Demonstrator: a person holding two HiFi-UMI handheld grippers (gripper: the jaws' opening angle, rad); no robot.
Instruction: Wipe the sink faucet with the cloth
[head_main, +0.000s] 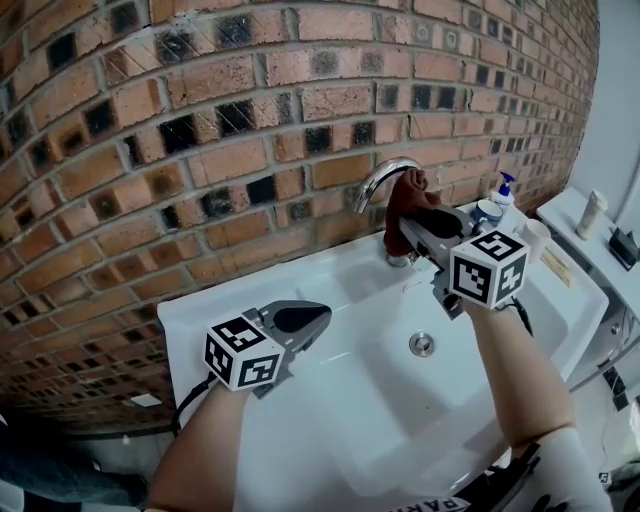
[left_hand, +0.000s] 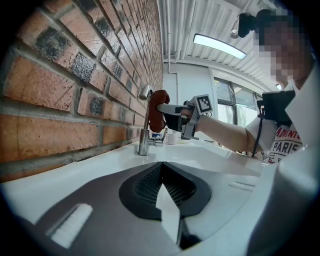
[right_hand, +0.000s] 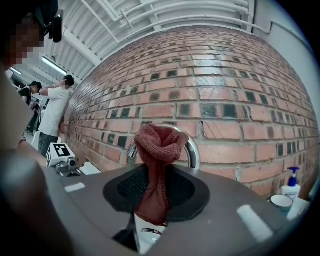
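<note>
At the curved chrome faucet (head_main: 384, 172), the right claw (head_main: 412, 228) pinches a knitted rust-red cloth (head_main: 404, 198); the left claw (head_main: 306, 318) rests closed.

In the left gripper view, the person's white shirt (left_hand: 289, 146) carries the word "PARIS" in red capitals. A darker line of print above it is cut off and cannot be read with certainty. One marker cube (head_main: 243, 353) and the other marker cube (head_main: 489, 268) bear black-and-white square code patterns.
</note>
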